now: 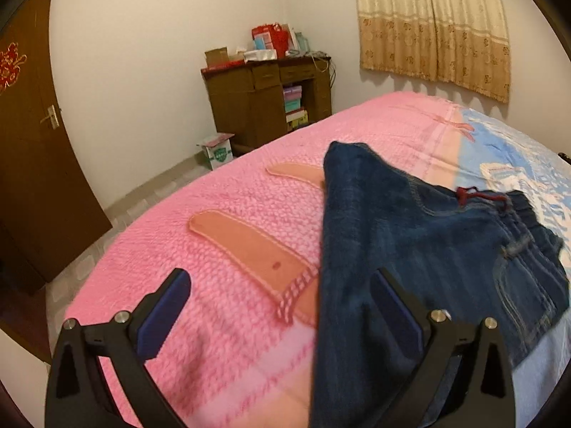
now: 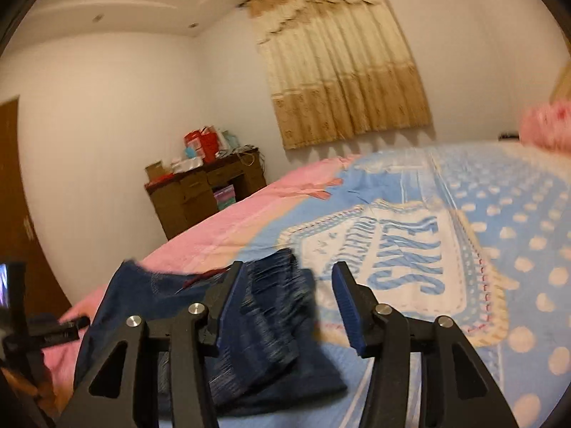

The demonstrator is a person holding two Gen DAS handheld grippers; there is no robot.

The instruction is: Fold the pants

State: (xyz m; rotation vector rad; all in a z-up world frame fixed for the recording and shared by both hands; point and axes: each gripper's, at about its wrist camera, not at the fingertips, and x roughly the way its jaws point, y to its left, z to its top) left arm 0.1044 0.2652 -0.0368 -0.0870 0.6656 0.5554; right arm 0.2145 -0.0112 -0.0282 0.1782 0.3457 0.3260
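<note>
Dark blue jeans [image 1: 410, 249] lie folded on the bed, with the waistband and a red drawstring [image 1: 478, 196] toward the right. My left gripper [image 1: 282, 292] is open and empty, low over the bed; its right finger is over the jeans' left edge. In the right wrist view the jeans [image 2: 257, 321] lie below my right gripper [image 2: 289, 303], which is open and empty, with the waistband folds under its left finger. The left gripper's body [image 2: 43, 331] shows at the far left edge.
The bed cover is pink [image 1: 232, 249] on the left and blue with white dots and lettering [image 2: 464, 249] on the right. A brown desk [image 1: 271, 100] with boxes stands by the far wall. A brown door [image 1: 32, 142] is at left. A curtain [image 1: 435, 28] hangs behind the bed.
</note>
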